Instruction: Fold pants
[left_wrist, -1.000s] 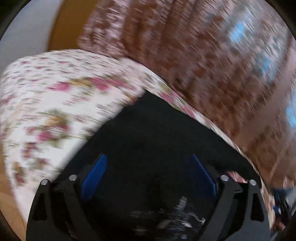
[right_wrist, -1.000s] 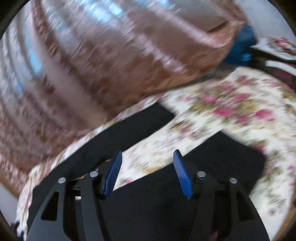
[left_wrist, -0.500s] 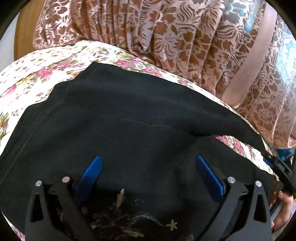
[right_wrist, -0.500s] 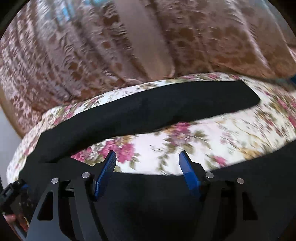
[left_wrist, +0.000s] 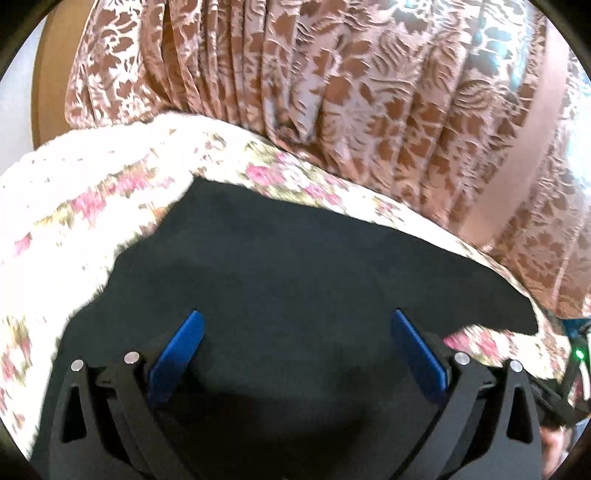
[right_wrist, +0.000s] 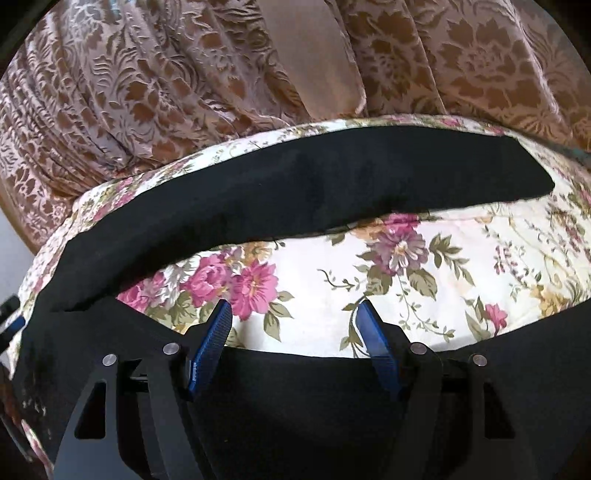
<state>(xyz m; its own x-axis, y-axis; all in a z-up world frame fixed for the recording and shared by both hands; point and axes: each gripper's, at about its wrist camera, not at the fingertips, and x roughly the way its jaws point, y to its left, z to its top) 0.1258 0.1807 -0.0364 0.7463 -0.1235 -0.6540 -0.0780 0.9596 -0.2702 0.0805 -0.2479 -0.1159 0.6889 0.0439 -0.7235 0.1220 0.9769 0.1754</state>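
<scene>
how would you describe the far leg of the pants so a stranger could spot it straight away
Start at the brown patterned curtain, then drop to the floral sheet under it. The far pant leg is the long black band along the sheet's far edge, plain against the flowers.

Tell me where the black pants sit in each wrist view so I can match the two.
Left wrist: black pants fill the centre and bottom, under the open tool.
Right wrist: the far leg arcs across the middle; more along the bottom.
Shared landmark: brown patterned curtain behind the floral sheet.
</scene>
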